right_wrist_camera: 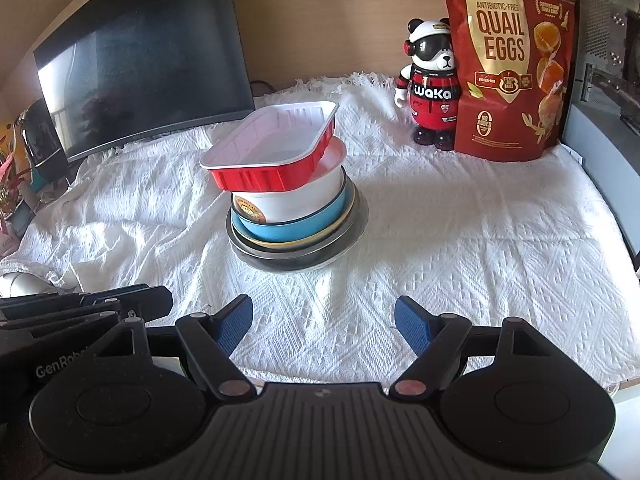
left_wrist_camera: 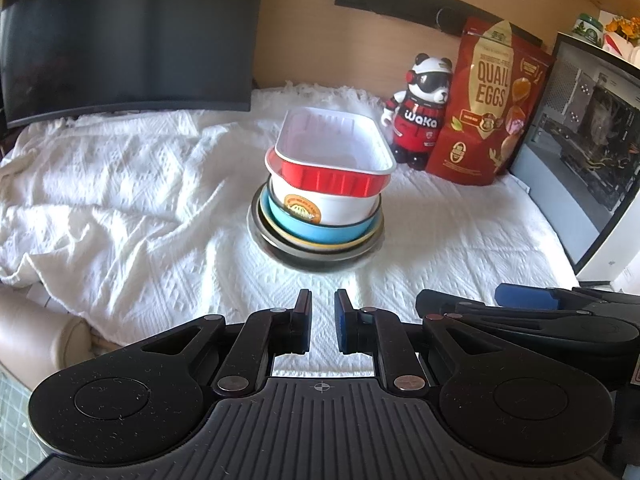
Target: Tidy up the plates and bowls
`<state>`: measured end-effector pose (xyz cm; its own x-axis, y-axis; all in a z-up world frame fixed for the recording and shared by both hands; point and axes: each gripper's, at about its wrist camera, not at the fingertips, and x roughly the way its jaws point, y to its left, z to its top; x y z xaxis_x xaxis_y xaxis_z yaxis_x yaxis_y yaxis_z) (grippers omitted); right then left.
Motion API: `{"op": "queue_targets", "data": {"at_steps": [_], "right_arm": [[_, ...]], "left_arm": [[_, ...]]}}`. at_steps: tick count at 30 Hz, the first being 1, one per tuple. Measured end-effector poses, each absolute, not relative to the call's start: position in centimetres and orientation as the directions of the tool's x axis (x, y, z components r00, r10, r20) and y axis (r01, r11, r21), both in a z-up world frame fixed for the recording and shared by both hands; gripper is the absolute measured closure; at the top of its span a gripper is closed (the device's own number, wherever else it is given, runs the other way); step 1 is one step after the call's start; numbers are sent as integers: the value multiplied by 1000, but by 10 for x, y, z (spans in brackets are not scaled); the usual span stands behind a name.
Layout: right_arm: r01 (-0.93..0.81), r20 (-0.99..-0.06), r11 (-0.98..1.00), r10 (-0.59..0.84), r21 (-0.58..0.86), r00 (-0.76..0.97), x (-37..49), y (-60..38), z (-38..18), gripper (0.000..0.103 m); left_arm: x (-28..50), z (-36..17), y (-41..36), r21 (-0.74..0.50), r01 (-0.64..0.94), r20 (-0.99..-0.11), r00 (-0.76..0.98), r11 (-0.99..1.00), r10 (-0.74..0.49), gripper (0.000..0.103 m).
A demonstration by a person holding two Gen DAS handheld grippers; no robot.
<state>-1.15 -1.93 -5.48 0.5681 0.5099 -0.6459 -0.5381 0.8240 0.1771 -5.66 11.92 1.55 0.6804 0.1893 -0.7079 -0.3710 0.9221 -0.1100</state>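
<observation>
One stack of dishes stands mid-cloth. On top lies a red rectangular tray [left_wrist_camera: 335, 151] [right_wrist_camera: 272, 148] with a white inside, tilted. Under it sit a white bowl [left_wrist_camera: 320, 206] [right_wrist_camera: 288, 204] with an orange label, a blue bowl [left_wrist_camera: 316, 230] [right_wrist_camera: 288, 228], a yellow-rimmed dish and a dark metal plate [left_wrist_camera: 316, 254] [right_wrist_camera: 296, 258]. My left gripper [left_wrist_camera: 323, 320] hangs short of the stack, shut with only a narrow slit and nothing held. The right gripper [right_wrist_camera: 323, 322] also stays short of the stack, open and empty. Each gripper shows at the edge of the other's view.
A white textured cloth [left_wrist_camera: 140, 200] [right_wrist_camera: 460, 240] covers the surface, rumpled at the left. A dark monitor [left_wrist_camera: 128, 40] [right_wrist_camera: 144, 64] stands at the back left. A panda figurine [left_wrist_camera: 420, 112] [right_wrist_camera: 434, 80], a red quail-egg bag [left_wrist_camera: 490, 104] [right_wrist_camera: 512, 60] and a computer case [left_wrist_camera: 580, 152] stand at the back right.
</observation>
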Motion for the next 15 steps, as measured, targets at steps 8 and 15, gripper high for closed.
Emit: {"op": "queue_targets", "data": {"at_steps": [8, 15], "right_arm": [[-538, -651, 824, 508, 177, 564, -9, -19, -56, 24], [-538, -651, 824, 507, 176, 564, -9, -19, -56, 24]], "left_arm": [[-55, 15, 120, -115, -370, -711, 679, 922, 184, 89], [-53, 15, 118, -115, -363, -709, 682, 925, 179, 89]]}}
